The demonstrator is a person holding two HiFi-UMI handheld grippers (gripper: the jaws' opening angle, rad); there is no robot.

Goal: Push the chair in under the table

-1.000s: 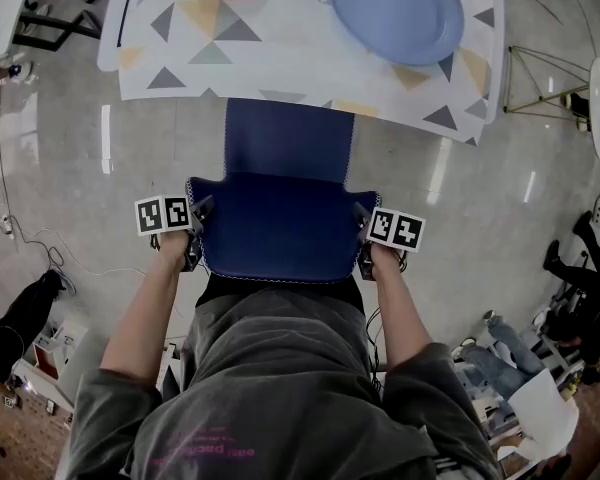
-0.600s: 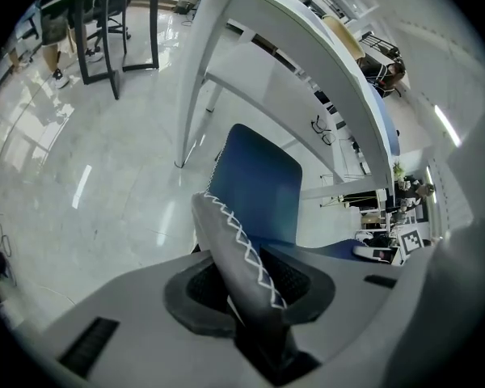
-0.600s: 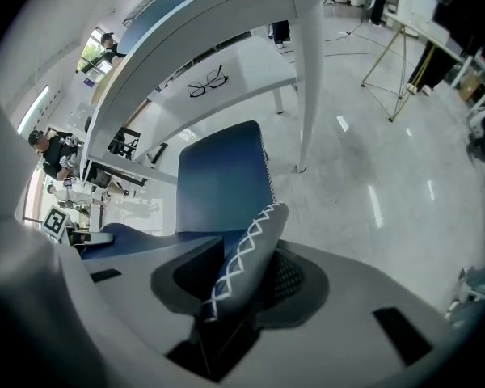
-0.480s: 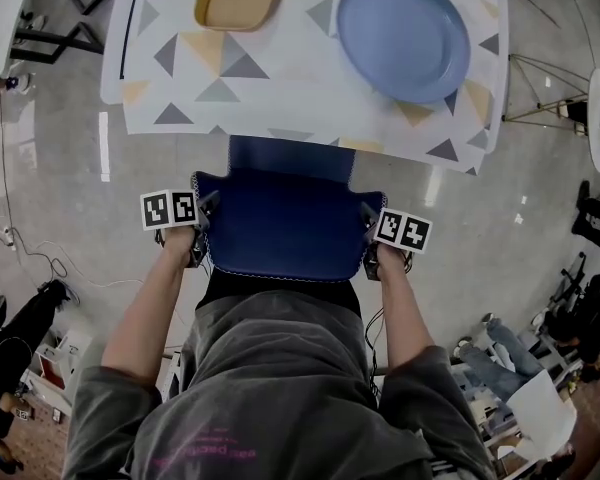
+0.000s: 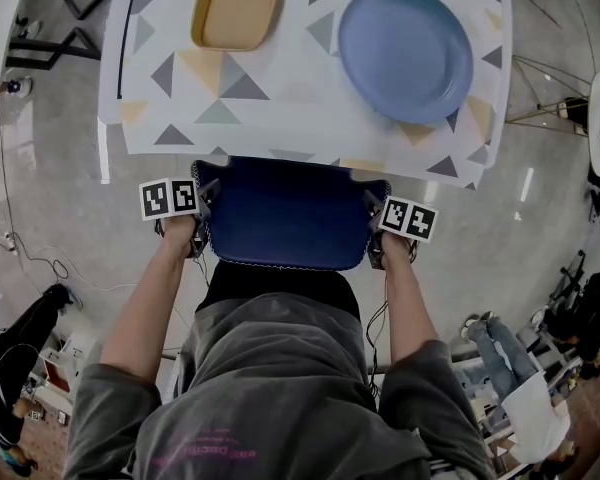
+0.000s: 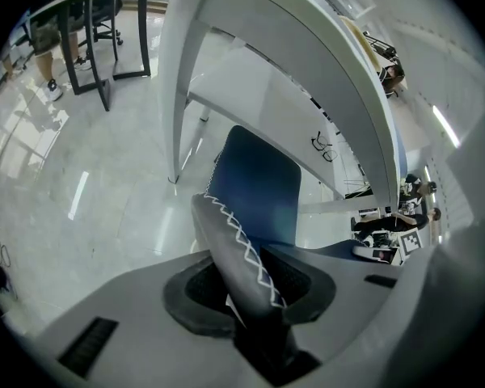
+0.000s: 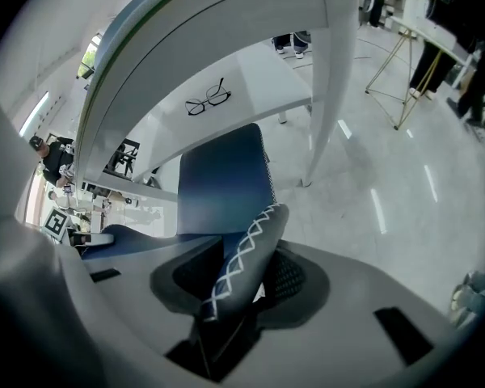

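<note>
Left gripper (image 5: pixel 200 226) and right gripper (image 5: pixel 374 240), seen from the head, clamp opposite side edges of the chair (image 5: pixel 290 213) back; a hold at both sides should keep the push straight. The seat is already hidden under the table (image 5: pixel 280 108), whose near edge meets the top of the back in this view. A plate (image 5: pixel 405 38) and tray (image 5: pixel 236 6) sit on it.

Left gripper view: the jaws pinch the stitched edge of the back, with the seat running under the tabletop beyond.

Right gripper view: the same grip mirrored, jaws pressed on the other stitched edge. Little travel seems left.
</note>
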